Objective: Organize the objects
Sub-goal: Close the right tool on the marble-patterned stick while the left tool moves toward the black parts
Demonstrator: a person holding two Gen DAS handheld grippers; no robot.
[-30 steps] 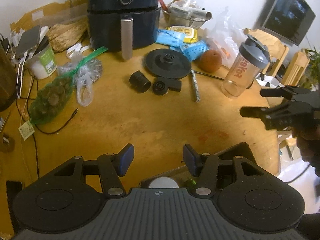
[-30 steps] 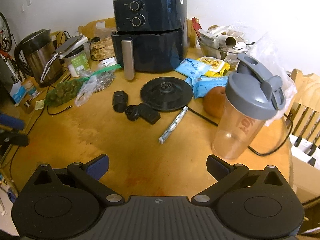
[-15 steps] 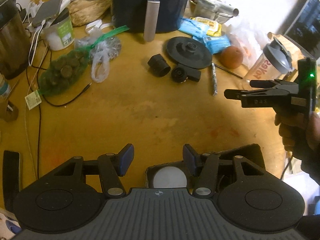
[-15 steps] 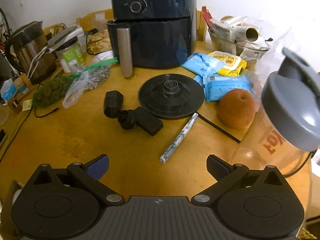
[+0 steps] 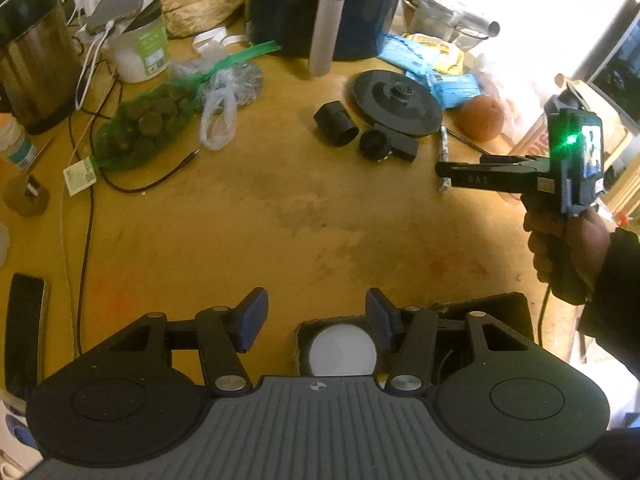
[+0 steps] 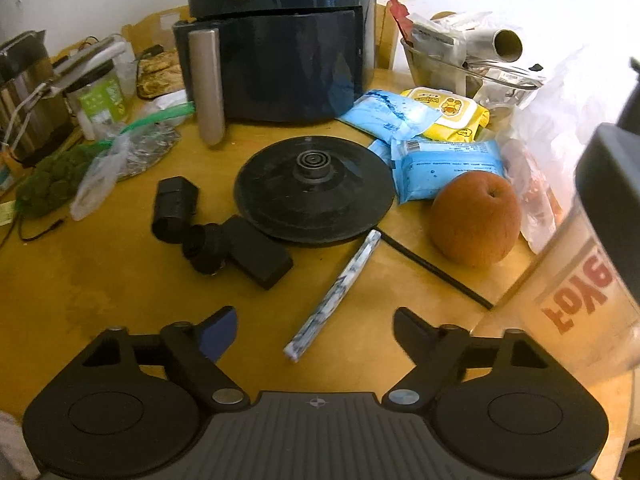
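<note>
Green net bag point(image 5: 144, 128): dark round items | shaker bottle point(image 6: 580, 288): empty | both hand-held grippers point(image 5: 316, 322) point(image 6: 316, 332): agape, nothing held

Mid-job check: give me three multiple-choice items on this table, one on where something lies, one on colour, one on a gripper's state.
1. Where does the marbled pen lie?
A. in front of the black disc base
B. on the air fryer
C. inside the shaker bottle

2. What colour is the wipes pack with the cartoon?
A. red
B. yellow
C. green

3. What is the right gripper's state?
A. shut on the pen
B. open, holding nothing
C. shut on the fruit

Answers: A, the pen lies on the wood below the disc's rim; B, its wrapper is yellow; B, the jaws stand apart with the pen's end between them, untouched.
</note>
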